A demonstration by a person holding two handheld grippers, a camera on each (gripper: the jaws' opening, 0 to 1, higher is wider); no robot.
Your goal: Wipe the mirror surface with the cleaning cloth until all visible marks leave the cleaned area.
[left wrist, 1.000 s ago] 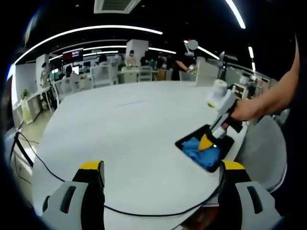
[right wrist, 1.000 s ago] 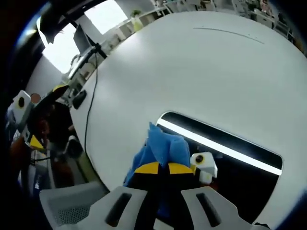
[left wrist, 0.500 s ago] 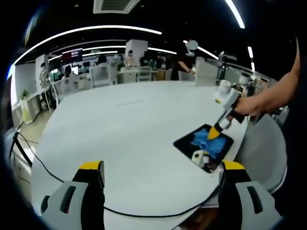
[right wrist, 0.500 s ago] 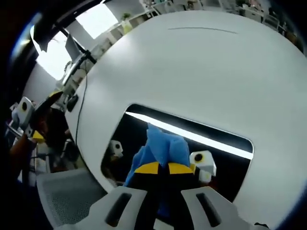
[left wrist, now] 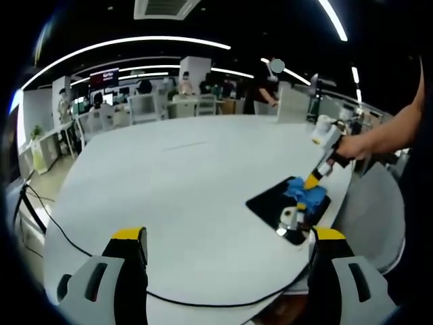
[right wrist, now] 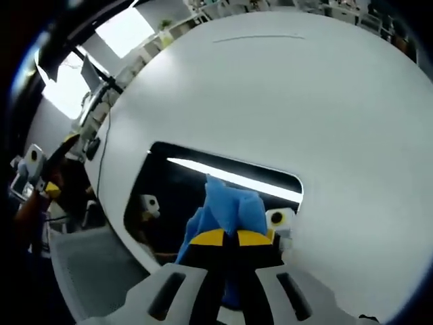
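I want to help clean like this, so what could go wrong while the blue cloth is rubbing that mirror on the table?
The mirror lies close to the edge of the white table, so a hard push from the right gripper might slide it off. The blue cloth is pinched only by the jaw tips, so it might slip out. A black cable trails near the left gripper, which might snag it.
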